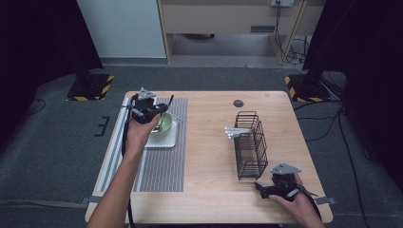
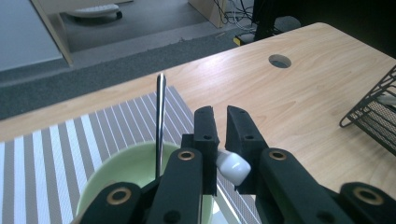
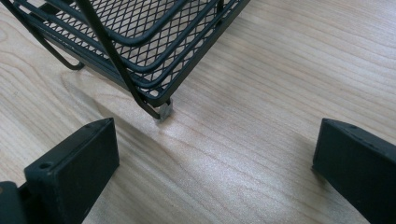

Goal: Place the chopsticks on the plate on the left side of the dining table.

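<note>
At the left of the desk (image 1: 209, 142) lies one striped mat (image 1: 157, 161), and on it one white tray (image 1: 168, 141) carrying one green bowl (image 2: 126, 163). The left gripper (image 1: 153, 113) hovers over that bowl with its jaws nearly shut on the white handle (image 2: 232, 166) of a utensil. The grip sits near the handle's end, probably so the working end can hang down toward the bowl; what kind of utensil it is I cannot tell, since the jaws hide the rest. One thin metal rod (image 2: 160, 122) — perhaps a chopstick or another utensil's stem — stands in the bowl just beside the jaws, leaning on the rim.

Right of centre stands one black wire rack (image 1: 251, 145), placed upright as a holder. White-handled utensils (image 1: 236, 132) poke out of its left side, two or three of them — the high view is too coarse to count surely. They look like mates of the piece in the left jaws, so the work seems to be moving cutlery between bowl and rack.

At the right, the right gripper (image 1: 278, 189) rests low by the rack's near corner, jaws wide apart and empty, likely waiting or ready to steady the rack.
</note>
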Demonstrator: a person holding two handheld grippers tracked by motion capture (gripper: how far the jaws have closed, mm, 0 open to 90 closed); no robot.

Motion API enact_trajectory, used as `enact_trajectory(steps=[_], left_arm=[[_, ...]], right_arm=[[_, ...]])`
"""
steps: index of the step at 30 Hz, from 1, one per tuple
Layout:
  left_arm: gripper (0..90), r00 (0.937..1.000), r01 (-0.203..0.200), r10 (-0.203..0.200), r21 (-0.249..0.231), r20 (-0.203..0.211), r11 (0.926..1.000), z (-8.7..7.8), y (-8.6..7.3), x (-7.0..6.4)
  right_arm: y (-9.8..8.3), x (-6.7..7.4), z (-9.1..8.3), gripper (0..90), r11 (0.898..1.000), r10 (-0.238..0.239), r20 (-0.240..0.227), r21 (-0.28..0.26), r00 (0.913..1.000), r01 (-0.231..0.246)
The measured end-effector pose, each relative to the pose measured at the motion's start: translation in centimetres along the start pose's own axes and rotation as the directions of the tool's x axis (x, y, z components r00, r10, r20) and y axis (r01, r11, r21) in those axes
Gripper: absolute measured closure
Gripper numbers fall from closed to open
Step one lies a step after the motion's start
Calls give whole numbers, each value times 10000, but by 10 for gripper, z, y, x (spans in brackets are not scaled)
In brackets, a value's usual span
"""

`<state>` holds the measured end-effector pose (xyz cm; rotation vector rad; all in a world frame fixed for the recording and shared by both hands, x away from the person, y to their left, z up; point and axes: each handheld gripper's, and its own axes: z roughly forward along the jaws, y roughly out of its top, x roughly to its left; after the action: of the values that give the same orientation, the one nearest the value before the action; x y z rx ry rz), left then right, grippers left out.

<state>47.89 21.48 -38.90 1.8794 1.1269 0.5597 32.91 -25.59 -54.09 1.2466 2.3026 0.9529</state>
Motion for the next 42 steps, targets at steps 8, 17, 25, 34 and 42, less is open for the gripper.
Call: enact_trajectory(steps=[8,17,25,34,42], left_arm=[[822,9993,372,-373,65,19,9993,-13,-34,0],[822,9976,657,-664,290,215,9974,-19,-77,-3],[823,9979,560,-573,441,293,9975,-20,-100,-9],[822,9995,152,-174,836,259,9964,-20,-108,-11],[822,9996,101,-128,1030,254,9946,-21,-114,-7]], right_arm=[[0,0,0,3,10000,-1,-1,-3,10000,1],[0,0,0,3,10000,4,-1,2,10000,-4],[0,0,0,3,10000,-4,-2,1,10000,4],[0,0,0,3,10000,-1,-2,-1,10000,1],[0,0,0,3,10000,-1,-5,0,10000,1]])
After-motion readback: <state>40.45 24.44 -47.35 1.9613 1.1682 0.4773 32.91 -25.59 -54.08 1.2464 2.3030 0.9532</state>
